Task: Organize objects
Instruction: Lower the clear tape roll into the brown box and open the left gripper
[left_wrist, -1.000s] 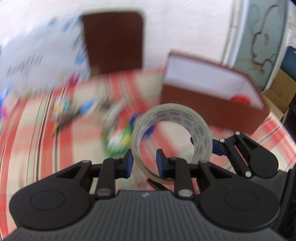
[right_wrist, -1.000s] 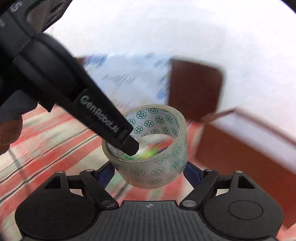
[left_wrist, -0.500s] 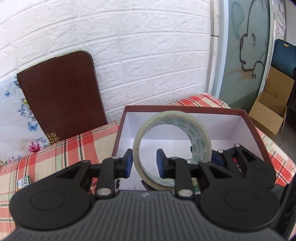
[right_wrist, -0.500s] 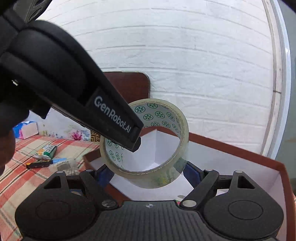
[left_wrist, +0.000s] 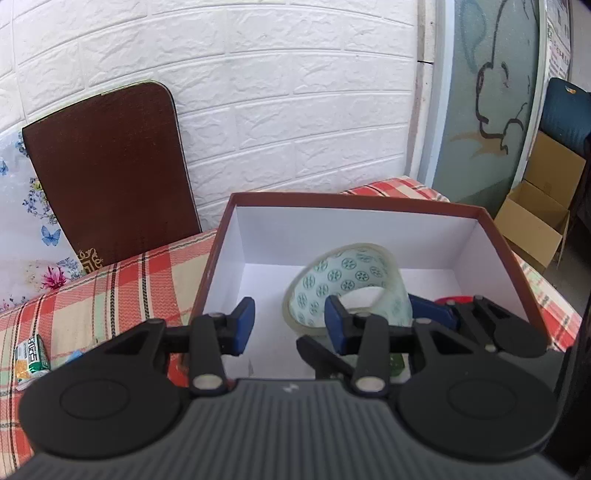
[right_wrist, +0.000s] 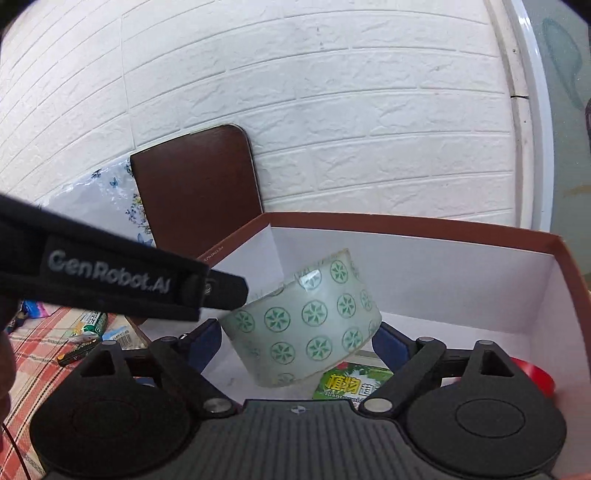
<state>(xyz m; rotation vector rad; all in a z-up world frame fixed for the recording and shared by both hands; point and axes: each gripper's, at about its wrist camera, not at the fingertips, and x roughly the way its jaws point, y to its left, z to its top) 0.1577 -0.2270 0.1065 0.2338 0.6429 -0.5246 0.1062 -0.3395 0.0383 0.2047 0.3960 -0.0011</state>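
The tape roll (left_wrist: 347, 280), clear with green flower marks, hangs tilted over the open box (left_wrist: 406, 201), a brown-sided carton with white inner walls, and looks to be dropping free. In the left wrist view the left gripper (left_wrist: 290, 326) points down into the box, and its jaws have just been opening: the left pad stands clear of the roll, while the right pad sits inside the ring, and whether it touches the tape cannot be told. The right gripper (right_wrist: 299, 341) aims at the box at a shallower angle, and its jaws have just been opening to their widest; the roll (right_wrist: 306, 321) lies between its blue fingers (right_wrist: 388, 341) with a gap showing on each side. One black finger of the left gripper crosses the right wrist view from the left, its tip at the roll's upper edge. Inside the box lie a green packet (right_wrist: 351, 384) and a red thing (right_wrist: 535, 376). The box stands on a red checked cloth (left_wrist: 122, 280), where a small green pack (left_wrist: 31, 356) lies.
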